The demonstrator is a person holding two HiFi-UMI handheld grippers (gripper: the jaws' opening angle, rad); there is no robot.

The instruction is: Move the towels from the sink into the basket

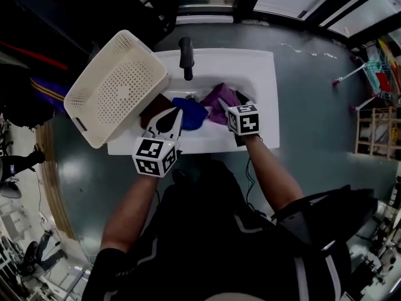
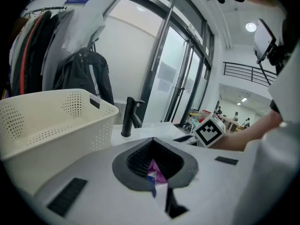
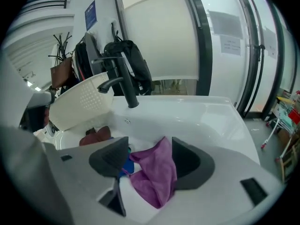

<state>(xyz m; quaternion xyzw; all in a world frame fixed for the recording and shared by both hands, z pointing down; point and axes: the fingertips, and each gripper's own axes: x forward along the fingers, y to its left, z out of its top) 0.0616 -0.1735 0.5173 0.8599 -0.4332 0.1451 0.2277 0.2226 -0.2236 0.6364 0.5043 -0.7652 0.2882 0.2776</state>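
A white sink [image 1: 266,74] sits at the upper middle of the head view, with a black faucet [image 1: 186,58] at its top edge. A cream basket [image 1: 116,86] rests tilted at the upper left, overlapping the sink's left side, and nothing shows inside it. Three towels lie in the basin: a dark red towel [image 1: 156,108] on the left, a blue towel [image 1: 191,113] in the middle and a purple towel [image 1: 220,98] on the right. The right gripper [image 3: 150,145] reaches into the basin with its jaws wide apart. The purple towel is bunched in the gap between them and not pinched. The left gripper [image 1: 175,115] hangs over the dark red and blue towels. Its jaw tips meet, it grips nothing, and slivers of purple and blue show through the slit behind the tips.
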